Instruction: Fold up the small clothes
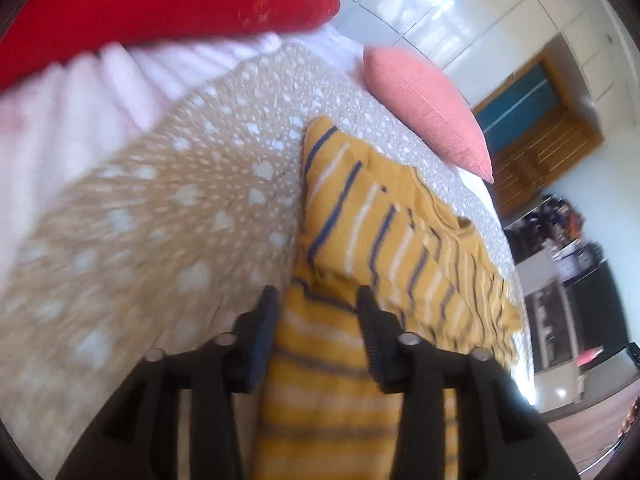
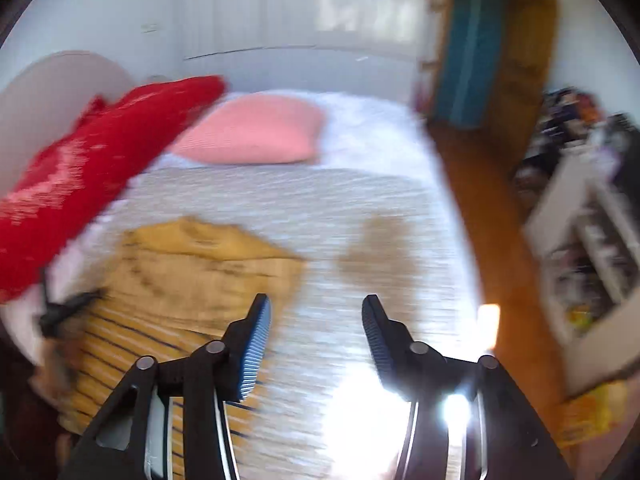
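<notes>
- Bedspread (image 1: 168,208), tan with pale dots, covers the bed and carries the garment; in the right wrist view its pattern is smeared by motion blur.
- A mustard-yellow striped top (image 1: 384,216) with blue and white stripes lies on the bedspread, partly folded, one layer doubled over another.
- The left gripper (image 1: 318,300) hangs over the near end of the striped top; its jaws stand partly apart, cloth shows in the gap between them, and the pads do not appear to press on it.
- In the right wrist view the right gripper (image 2: 316,308) is held above bare bedspread, jaws spread with nothing between them; the striped top (image 2: 192,276) lies to its left.
- At the left edge of that view a dark, blurred shape sits at the top's edge; it looks like the other gripper, but I cannot tell for certain.
- A red pillow (image 1: 160,4) lies at the head of the bed, with a pink cushion (image 1: 432,108) farther along, both well apart from the garment.
- Beyond the bed are white wardrobe doors (image 2: 304,12), a wooden door frame (image 2: 524,60) and a cluttered shelf unit (image 2: 592,248) on a wooden floor.
</notes>
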A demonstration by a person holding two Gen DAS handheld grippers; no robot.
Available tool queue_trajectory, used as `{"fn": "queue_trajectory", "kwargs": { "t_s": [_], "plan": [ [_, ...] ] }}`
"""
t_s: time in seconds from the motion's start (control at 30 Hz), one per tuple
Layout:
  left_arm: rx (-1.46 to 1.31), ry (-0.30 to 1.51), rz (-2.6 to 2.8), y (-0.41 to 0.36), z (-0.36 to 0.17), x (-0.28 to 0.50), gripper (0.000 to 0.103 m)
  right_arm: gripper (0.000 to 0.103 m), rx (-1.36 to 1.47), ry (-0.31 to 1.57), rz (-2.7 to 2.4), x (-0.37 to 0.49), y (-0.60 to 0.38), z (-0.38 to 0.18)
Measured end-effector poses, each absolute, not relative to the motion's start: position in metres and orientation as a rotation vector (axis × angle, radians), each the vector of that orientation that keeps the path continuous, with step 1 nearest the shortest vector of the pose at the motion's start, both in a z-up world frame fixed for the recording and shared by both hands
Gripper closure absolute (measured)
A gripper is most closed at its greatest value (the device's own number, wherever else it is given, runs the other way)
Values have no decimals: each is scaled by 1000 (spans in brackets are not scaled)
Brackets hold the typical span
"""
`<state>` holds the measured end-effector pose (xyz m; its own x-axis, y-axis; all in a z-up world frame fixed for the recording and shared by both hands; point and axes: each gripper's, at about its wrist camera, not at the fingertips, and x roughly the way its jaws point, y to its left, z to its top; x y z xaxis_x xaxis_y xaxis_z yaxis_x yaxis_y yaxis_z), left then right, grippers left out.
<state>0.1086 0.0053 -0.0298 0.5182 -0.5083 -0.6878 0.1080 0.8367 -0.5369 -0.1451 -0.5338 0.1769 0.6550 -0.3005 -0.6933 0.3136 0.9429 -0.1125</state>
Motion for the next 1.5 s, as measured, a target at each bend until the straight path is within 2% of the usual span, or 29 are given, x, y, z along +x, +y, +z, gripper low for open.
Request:
{"fn": "queue_trajectory", "kwargs": {
  "t_s": [0.1,0.17,0.23,0.4,0.57,0.7,0.83,0.97,1.0,1.07,1.1,1.13,1.17,1.2,1.23,1.5],
  "plan": [
    [-391,873,-384,14,3,58,42,35,-117,799,-527,-197,-559,173],
    [-331,824,-358,21,18,22,28,33,-136,822,-523,-222,-561,155],
    [-300,807,-336,30,19,-10,22,30,-73,843,-452,-242,-551,124],
    [-370,939,-345,51,-15,-53,21,30,273,890,-124,-262,-498,16],
    [-443,999,-376,57,-45,-84,21,30,481,874,77,-261,-442,-59],
    [-427,1024,-439,40,-57,-98,21,28,570,879,159,-243,-416,-88],
    [-393,1002,-465,24,-63,-108,10,26,583,845,185,-236,-402,-91],
    [-423,1016,-510,17,-70,-116,10,26,698,872,318,-232,-382,-109],
    [-423,1018,-508,13,-71,-117,14,26,692,888,333,-231,-371,-115],
    [-403,1046,-471,11,-75,-121,44,26,655,899,328,-233,-354,-121],
    [-385,1050,-436,10,-75,-118,54,26,628,896,314,-233,-346,-122],
    [-383,1057,-419,13,-74,-118,70,30,601,893,296,-232,-340,-120],
    [-426,1068,-438,19,-73,-119,86,40,573,890,283,-232,-335,-118],
    [-476,1075,-467,25,-71,-120,93,79,566,893,294,-231,-332,-115],
    [-513,1072,-490,30,-67,-121,93,92,576,897,317,-229,-330,-114],
    [-519,948,-531,26,-8,-98,93,92,576,742,418,-210,-337,-46]
  ]
}}
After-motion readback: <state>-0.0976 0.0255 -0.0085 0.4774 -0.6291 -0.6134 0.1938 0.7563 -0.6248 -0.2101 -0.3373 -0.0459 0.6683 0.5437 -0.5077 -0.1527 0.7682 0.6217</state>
